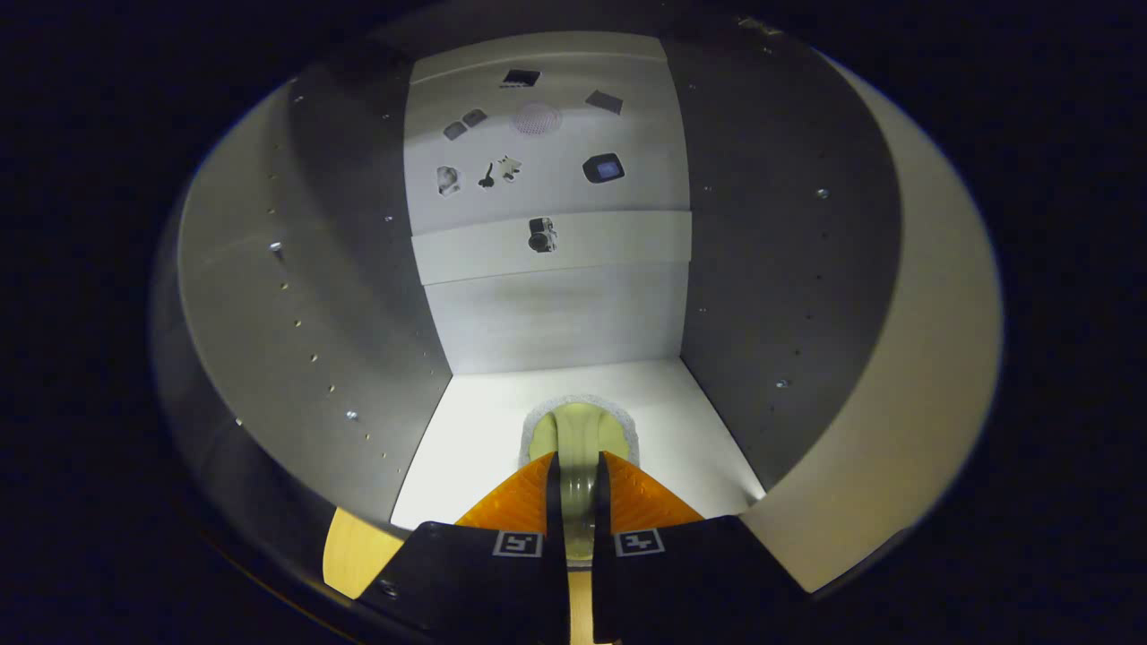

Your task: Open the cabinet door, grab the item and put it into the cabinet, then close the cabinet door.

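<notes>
The gripper (578,488) points straight into the cabinet (296,296), its two fingers (524,502) drawn close together with a narrow gap between them. In that gap sits a pale, greenish-yellow item (578,430), rounded in form, and both fingers press against its sides, so the claw is clenched on it. The item's far end reaches just ahead of the fingertips and carries a whitish, foamy-looking rim around its outline. It lies low over the cabinet floor (475,421), a bright white panel; whether it touches that floor or hangs a little above it cannot be told.

The gripper is held level and centred, with the fingers aimed along the middle of the compartment toward the back wall (556,313). Each finger body bears a small square marker (518,543) near its base.

Beyond the item, the grey side walls (780,269) of the cabinet rise on either side, dotted with rows of small holes and a few screws. Higher up, a white strip crosses the back, and above it a pale surface shows several small dark shapes too small to identify. A patch of light wooden surface (354,551) shows under the cabinet's front edge, beside the left finger.
</notes>
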